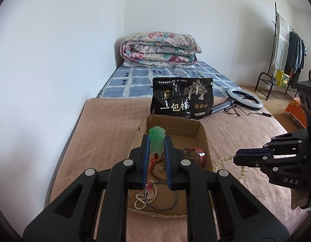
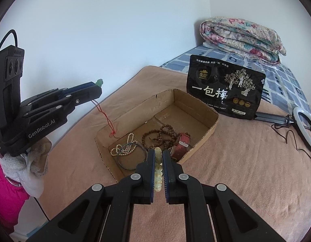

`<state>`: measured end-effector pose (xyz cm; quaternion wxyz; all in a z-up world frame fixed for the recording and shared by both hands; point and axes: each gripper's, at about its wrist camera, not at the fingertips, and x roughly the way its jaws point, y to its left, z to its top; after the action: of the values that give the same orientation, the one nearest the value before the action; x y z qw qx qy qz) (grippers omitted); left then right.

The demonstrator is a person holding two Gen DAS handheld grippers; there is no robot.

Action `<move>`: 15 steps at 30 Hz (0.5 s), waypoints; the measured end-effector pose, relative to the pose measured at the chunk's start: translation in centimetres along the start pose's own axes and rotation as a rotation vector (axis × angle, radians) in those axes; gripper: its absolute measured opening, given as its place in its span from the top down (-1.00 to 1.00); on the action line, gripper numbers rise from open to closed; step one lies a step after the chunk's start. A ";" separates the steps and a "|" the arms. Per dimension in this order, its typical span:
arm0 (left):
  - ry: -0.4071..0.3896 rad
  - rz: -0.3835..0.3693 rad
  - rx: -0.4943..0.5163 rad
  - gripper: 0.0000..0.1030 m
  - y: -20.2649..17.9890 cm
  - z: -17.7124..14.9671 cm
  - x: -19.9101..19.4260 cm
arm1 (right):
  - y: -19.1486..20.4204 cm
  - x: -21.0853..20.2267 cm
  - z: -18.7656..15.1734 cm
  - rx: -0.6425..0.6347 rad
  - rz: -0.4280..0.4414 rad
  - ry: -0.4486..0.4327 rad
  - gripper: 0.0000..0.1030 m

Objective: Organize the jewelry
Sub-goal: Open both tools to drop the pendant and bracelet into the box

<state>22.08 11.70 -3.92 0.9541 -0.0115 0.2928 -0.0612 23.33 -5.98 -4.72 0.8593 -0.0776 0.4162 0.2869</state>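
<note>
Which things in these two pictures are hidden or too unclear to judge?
- Left wrist view: the left claw covers the sides of the green pendant and part of the cardboard box floor.
- Right wrist view: the right claw hides most of the pale bead strand.
- Right wrist view: small print on the black bag is unreadable.

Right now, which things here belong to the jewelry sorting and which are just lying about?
Job: green jade pendant, pale bead bracelet, cardboard box, pearl strand, wooden beads, bangle, red watch.
Lying about: snack bag, ring light, folded quilt.
</note>
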 end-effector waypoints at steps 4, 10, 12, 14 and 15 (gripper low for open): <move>0.023 0.001 -0.010 0.76 0.4 -0.8 0.9 | 0.2 1.2 0.1 0.005 0.006 0.015 0.90; 0.052 0.003 -0.009 0.76 0.6 -1.7 2.1 | 0.4 3.1 0.0 0.021 0.015 0.038 0.90; 0.061 0.003 -0.010 0.76 0.5 -2.0 2.4 | 0.4 3.6 -0.1 0.024 0.013 0.044 0.90; 0.068 0.004 -0.010 0.76 0.5 -2.3 2.7 | 0.4 4.1 -0.2 0.028 0.010 0.050 0.90; 0.069 0.004 -0.010 0.76 0.5 -2.4 2.7 | 0.4 4.3 -0.2 0.030 0.008 0.054 0.90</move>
<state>22.99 11.91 -7.47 0.9435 -0.0135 0.3261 -0.0582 25.12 -3.90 -8.11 0.8477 -0.0709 0.4438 0.2818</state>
